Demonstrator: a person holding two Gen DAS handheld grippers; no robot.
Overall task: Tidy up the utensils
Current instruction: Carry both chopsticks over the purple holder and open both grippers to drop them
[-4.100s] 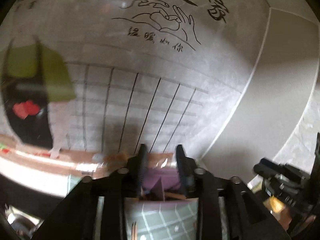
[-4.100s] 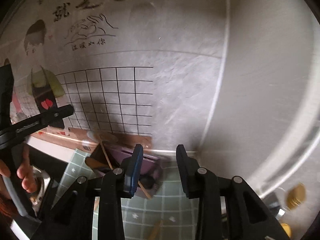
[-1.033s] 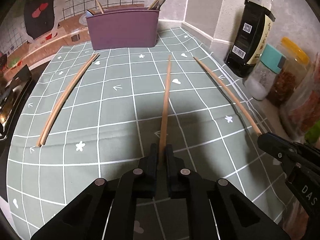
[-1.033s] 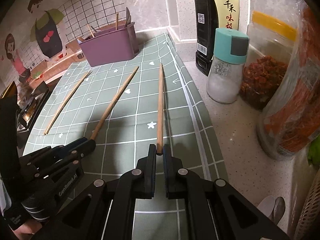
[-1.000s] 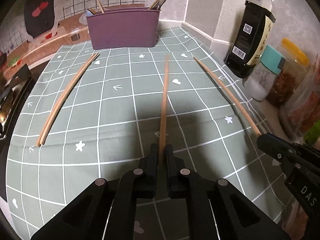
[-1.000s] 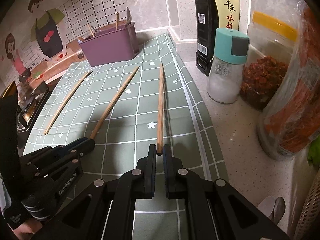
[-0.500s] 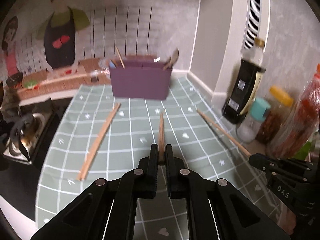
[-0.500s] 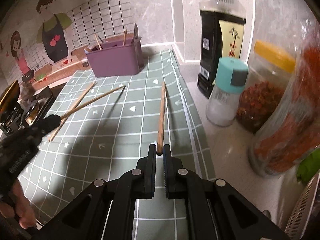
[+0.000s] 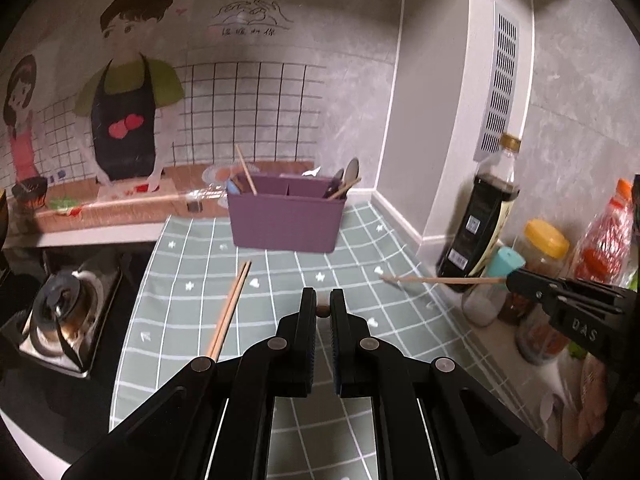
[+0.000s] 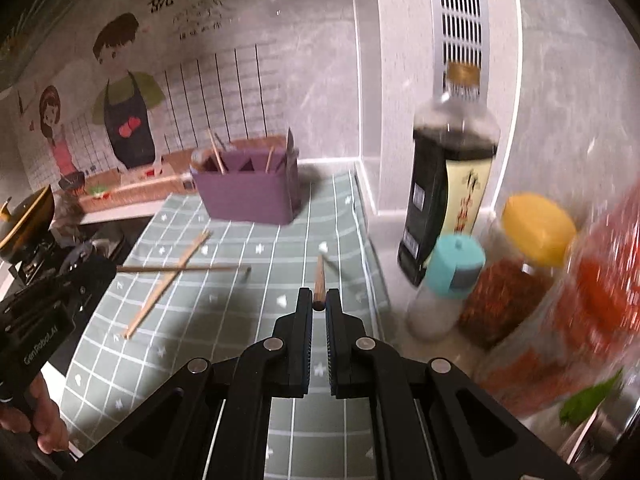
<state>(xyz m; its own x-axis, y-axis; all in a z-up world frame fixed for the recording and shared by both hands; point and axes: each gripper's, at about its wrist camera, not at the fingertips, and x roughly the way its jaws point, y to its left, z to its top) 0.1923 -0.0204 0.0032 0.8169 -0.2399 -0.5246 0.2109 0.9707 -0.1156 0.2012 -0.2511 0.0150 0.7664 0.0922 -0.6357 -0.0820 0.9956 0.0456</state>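
Observation:
My left gripper [image 9: 322, 306] is shut on a wooden chopstick [image 9: 322, 311], seen end-on and held above the green grid mat [image 9: 192, 304]. It also shows in the right wrist view [image 10: 180, 268], pointing right. My right gripper [image 10: 319, 303] is shut on a second chopstick [image 10: 319, 278], lifted off the mat; the left wrist view shows it [image 9: 440, 279] pointing left. A pair of chopsticks [image 9: 230, 310] lies on the mat. The purple utensil holder [image 9: 285, 216] stands at the mat's far edge with chopsticks and spoons in it.
A soy sauce bottle [image 10: 448, 184], a teal-capped shaker [image 10: 446, 284] and a yellow-lidded jar [image 10: 516, 264] stand right of the mat by the wall. A gas burner [image 9: 64, 308] is at the left. A wall corner [image 9: 424, 120] rises behind the holder.
Both grippers have lifted their chopsticks off the mat and tilted them up, so the views now look level at the wall. The pair on the mat has not moved.

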